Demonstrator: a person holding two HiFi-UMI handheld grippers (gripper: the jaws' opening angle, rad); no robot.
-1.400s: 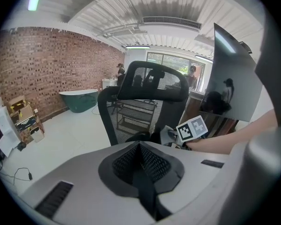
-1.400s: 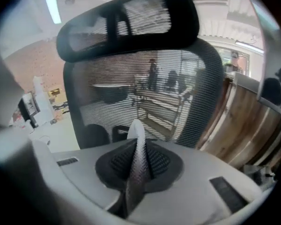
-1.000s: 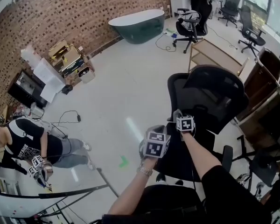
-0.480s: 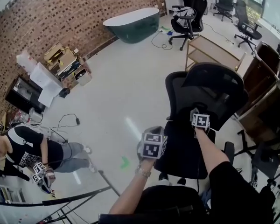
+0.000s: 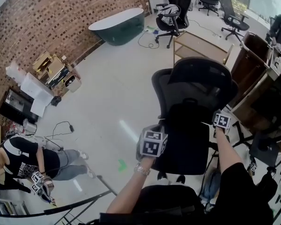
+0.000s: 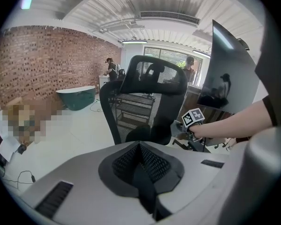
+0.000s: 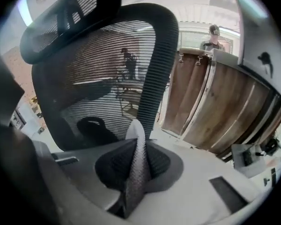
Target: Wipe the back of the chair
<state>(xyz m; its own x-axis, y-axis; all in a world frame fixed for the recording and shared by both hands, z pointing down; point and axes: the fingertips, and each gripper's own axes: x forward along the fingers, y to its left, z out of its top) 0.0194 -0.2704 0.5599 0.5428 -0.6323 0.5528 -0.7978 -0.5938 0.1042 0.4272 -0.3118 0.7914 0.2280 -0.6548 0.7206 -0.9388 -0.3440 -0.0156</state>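
Note:
A black mesh office chair (image 5: 192,102) stands in front of me, its back (image 7: 98,78) filling the right gripper view. My right gripper (image 5: 221,121) is at the right edge of the chair back, shut on a grey cloth (image 7: 136,163) that sticks out between the jaws. In its own view the right gripper (image 7: 136,139) points at the mesh near the right frame bar. My left gripper (image 5: 152,144) hangs to the left of the chair, below the back, apart from it. In its own view the left gripper (image 6: 140,149) is shut with nothing in it, facing the chair (image 6: 145,93) and the right gripper's cube (image 6: 193,117).
A green bathtub (image 5: 117,26) stands by the brick wall. More office chairs (image 5: 171,13) and a wooden trolley (image 5: 199,46) are beyond. Wooden cabinets (image 5: 253,50) close off the right. A person (image 5: 33,161) crouches at lower left near cardboard boxes (image 5: 49,67).
My right gripper has swept with the cloth from the left edge of the chair back across to its right edge. The left gripper has stayed in place.

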